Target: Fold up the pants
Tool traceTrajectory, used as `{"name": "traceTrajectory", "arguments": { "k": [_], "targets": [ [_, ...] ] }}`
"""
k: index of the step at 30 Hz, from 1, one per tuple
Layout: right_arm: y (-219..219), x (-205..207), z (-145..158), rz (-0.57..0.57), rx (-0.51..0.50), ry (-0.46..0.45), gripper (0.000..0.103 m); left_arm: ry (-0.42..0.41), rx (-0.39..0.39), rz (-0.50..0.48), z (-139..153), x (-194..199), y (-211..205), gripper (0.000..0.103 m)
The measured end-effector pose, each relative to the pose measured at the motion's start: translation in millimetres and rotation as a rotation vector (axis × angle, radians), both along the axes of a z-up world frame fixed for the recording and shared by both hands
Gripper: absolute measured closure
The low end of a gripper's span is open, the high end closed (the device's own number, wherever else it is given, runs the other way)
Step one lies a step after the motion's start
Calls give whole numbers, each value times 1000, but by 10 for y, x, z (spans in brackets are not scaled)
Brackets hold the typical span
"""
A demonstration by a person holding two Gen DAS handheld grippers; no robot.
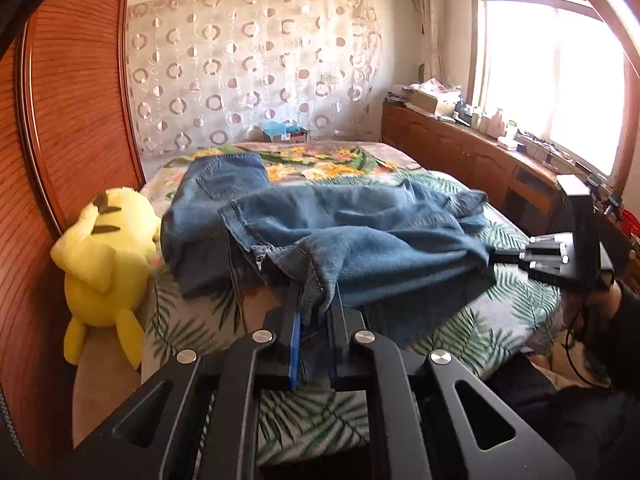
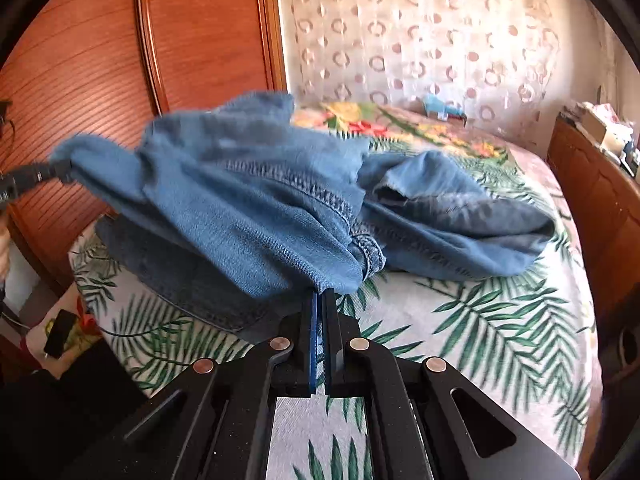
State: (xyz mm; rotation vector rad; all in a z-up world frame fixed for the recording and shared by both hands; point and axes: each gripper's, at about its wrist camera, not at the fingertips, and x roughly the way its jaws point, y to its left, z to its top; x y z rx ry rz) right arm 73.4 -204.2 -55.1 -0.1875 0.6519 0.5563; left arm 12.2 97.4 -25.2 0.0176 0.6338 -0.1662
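Pants: one pair of blue denim pants (image 1: 344, 236) is seen, bunched and partly lifted off the near half of the bed; a back pocket is turned up at the far left end.
Left gripper (image 1: 316, 300): jaws are drawn nearly together, a fold of stitched denim edge is pinched between the blue pads.
Right gripper (image 2: 320, 298): jaws are drawn fully together, denim beside a seamed hem is clamped at the tips.
Span: cloth is held raised between the two grippers, the remainder sags onto the bed.
Count: two grippers, one pair of pants, one plush toy.
Writing: none can be read.
Plush toy (image 1: 104, 256): yellow, propped at the left edge of the bed against the wooden panel (image 1: 76, 120).
Bed cover (image 2: 480, 320): pale, printed with green palm leaves; a flowered blanket (image 1: 320, 164) is spread further back.
Room: a ring-patterned curtain (image 1: 248, 64) is hung on the far wall; a bright window (image 1: 552, 80) is set above a cluttered wooden cabinet (image 1: 460, 148) on the right.
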Motion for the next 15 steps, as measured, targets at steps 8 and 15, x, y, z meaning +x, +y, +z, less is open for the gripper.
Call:
{"name": "traceTrajectory", "arguments": {
  "k": [8,15],
  "targets": [
    [-53,-102,-148,17,-2,86,93,122,-5,26,-370,-49,39,85],
    [-86,-180,184,-8,22,27,62,83,-14,76,-225,31,188,52]
  ]
}}
